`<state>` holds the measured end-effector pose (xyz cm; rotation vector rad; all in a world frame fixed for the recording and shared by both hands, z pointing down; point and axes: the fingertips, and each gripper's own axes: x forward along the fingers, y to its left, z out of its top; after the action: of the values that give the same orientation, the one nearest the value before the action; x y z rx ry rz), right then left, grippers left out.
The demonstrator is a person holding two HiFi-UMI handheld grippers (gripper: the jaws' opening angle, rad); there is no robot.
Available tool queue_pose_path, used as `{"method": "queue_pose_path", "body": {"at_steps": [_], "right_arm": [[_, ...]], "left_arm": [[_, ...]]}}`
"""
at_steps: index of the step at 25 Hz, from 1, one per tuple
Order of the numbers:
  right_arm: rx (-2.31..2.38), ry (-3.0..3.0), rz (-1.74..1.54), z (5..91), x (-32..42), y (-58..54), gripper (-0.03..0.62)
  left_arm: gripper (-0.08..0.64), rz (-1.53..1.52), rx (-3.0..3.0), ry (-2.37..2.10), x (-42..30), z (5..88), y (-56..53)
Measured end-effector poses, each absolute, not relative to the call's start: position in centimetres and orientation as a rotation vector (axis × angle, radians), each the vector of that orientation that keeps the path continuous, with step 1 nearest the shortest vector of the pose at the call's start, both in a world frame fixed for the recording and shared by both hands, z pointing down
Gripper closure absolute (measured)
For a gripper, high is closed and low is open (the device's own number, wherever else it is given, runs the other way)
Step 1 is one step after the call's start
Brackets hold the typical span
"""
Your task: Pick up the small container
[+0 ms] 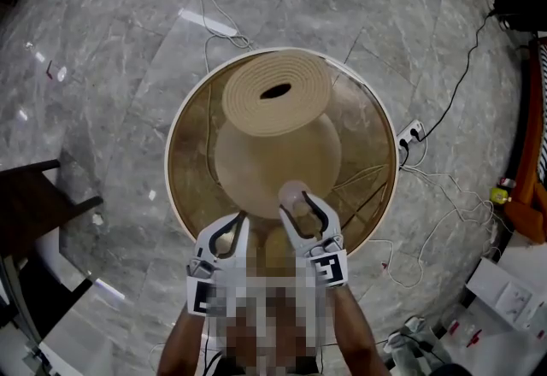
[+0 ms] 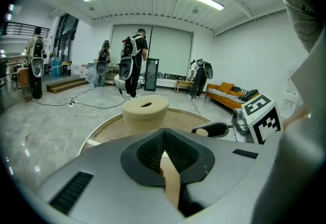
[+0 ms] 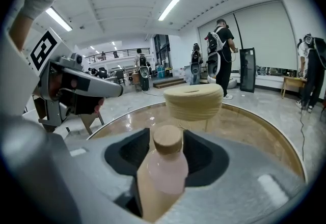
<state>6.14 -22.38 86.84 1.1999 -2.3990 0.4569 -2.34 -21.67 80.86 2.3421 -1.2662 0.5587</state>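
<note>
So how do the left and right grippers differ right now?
The left gripper has its fingers together; the right gripper has them apart. The left holds nothing; the right has a small pink bottle between its fingers, seemingly not yet squeezed. In the head view the right reaches slightly farther over the table. Both are grey.

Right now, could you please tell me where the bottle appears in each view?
Head view: bottle low centre, inside the right claw.
Left gripper view: probably only its beige cap, right of centre, mostly hidden.
Right gripper view: bottom centre, close up, between the jaws.
Shared landmark: the beige roll beyond it.
</note>
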Motion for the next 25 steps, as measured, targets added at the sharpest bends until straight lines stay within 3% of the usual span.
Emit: {"method": "queue_pose_path", "body": {"at_steps": [6, 25], "right_arm": [[1.237, -2.365, 0.431, 87.2, 6.4, -22.4, 0.449], [1.281, -2.381, 0.357, 86.9, 6.6, -22.1, 0.462]], "left_arm": [[0.543, 0.559, 2.332, -1.267, -2.8, 81.3, -21.2], [0.543, 0.564, 2.327, -1.271, -3.4, 81.3, -20.7]]}}
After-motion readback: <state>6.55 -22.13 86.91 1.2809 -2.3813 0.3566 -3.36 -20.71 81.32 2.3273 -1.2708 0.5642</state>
